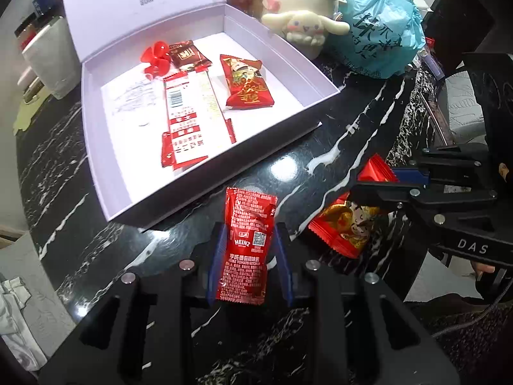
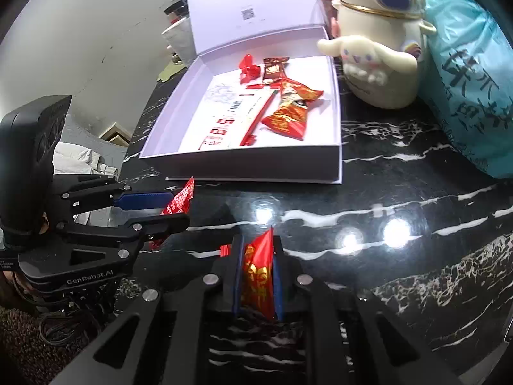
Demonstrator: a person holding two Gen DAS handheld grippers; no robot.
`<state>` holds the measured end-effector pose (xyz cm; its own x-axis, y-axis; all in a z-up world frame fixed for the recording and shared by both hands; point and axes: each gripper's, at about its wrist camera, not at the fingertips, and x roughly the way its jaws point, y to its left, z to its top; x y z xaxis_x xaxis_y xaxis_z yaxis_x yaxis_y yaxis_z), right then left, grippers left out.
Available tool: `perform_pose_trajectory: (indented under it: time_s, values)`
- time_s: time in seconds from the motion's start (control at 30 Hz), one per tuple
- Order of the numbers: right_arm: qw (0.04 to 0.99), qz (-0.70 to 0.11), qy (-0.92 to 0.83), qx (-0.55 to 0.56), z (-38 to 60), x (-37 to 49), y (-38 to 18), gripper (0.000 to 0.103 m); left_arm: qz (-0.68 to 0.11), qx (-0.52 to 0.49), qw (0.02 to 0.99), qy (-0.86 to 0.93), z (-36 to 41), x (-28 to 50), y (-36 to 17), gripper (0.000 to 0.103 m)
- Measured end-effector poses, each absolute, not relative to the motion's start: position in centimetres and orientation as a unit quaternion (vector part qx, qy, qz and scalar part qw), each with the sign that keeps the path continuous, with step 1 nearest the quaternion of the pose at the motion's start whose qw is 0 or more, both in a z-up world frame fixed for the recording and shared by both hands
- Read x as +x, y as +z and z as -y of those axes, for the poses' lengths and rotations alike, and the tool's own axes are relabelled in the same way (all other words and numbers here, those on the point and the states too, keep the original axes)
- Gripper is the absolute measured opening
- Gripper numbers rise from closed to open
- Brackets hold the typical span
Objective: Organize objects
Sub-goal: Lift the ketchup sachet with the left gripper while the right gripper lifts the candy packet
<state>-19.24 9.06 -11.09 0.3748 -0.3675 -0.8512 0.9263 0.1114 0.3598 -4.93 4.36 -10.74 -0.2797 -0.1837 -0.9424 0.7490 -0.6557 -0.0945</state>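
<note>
An open white box (image 1: 105, 166) (image 2: 256, 163) lies on the black marble table. Inside are a red-and-gold snack packet (image 1: 247, 81) (image 2: 290, 110), a long red-and-white stick packet (image 1: 189, 118) (image 2: 237, 117), a brown candy (image 1: 187, 54) (image 2: 273, 65) and a red plastic piece (image 1: 156, 57) (image 2: 248, 69). My left gripper (image 1: 248, 243) (image 2: 174, 207) is shut on a red Heinz ketchup sachet (image 1: 247, 243) (image 2: 181, 199) in front of the box. My right gripper (image 2: 256, 263) (image 1: 373, 183) is shut on a second red-and-gold snack packet (image 2: 258, 276) (image 1: 343, 224), to the right of the left one.
A cream Cinnamoroll jar (image 1: 304, 6) (image 2: 378, 41) and a teal plastic bag (image 1: 381, 22) (image 2: 471, 77) stand right of the box. The box lid (image 1: 141, 3) (image 2: 250, 6) stands upright behind. A grey container (image 1: 48, 54) stands at far left. The table edge (image 1: 41, 250) runs down the left.
</note>
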Motion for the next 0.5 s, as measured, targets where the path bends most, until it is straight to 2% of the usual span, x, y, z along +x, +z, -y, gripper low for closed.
perform_pose_trajectory:
  time_s: [0.5]
  values:
    - [0.625, -0.250, -0.556, 0.489, -13.6, -13.4, -8.0, 0.015, -0.195, 0.538, 0.234, -0.786, -5.6, -0.2, -8.2, 0.029]
